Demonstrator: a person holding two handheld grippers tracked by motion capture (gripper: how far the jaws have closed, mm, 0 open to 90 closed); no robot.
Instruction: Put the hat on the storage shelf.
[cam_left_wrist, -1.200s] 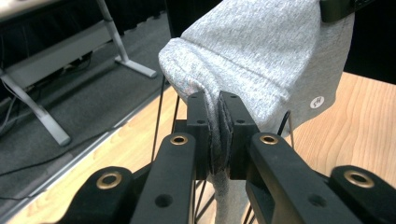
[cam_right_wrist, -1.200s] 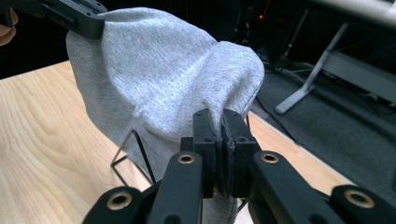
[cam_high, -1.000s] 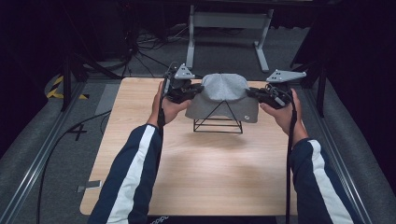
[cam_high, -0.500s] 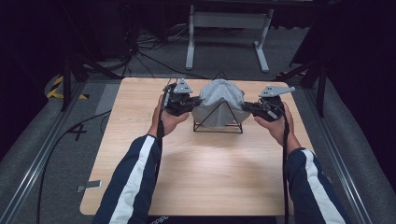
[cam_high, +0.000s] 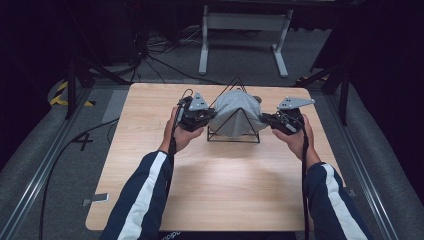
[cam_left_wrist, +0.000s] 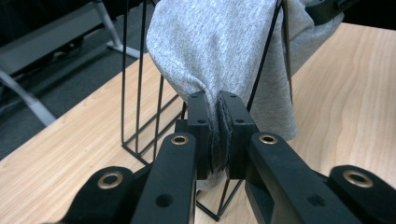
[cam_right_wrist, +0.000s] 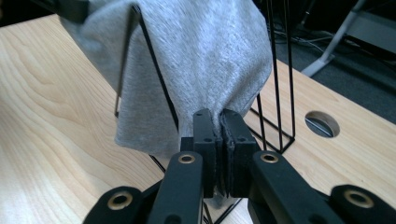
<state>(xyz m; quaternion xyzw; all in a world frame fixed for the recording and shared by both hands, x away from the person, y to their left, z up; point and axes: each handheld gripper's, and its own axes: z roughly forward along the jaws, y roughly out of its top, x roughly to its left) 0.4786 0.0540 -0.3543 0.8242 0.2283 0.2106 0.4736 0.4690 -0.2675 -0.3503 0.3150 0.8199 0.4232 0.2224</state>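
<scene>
A grey cloth (cam_high: 235, 112) drapes over a black wire pyramid frame (cam_high: 233, 135) at the far middle of the wooden table (cam_high: 220, 185). My left gripper (cam_high: 206, 117) is shut on the cloth's left edge; in the left gripper view the fabric (cam_left_wrist: 219, 51) is pinched between the jaws of that gripper (cam_left_wrist: 218, 123), with frame wires (cam_left_wrist: 140, 93) behind. My right gripper (cam_high: 265, 119) is shut on the cloth's right edge; in the right gripper view the cloth (cam_right_wrist: 201, 60) hangs over the wires (cam_right_wrist: 280, 84) and runs into the closed jaws of that gripper (cam_right_wrist: 220, 135).
A round hole (cam_right_wrist: 321, 123) is cut in the tabletop near the frame. Behind the table stands a grey metal stand (cam_high: 242, 25), with cables (cam_high: 160, 50) on the floor. Rails (cam_high: 45, 165) run along both sides. The near half of the table is bare wood.
Both grippers have come down with the cloth, which was stretched flat above the frame and now drapes over its peak and sides.
</scene>
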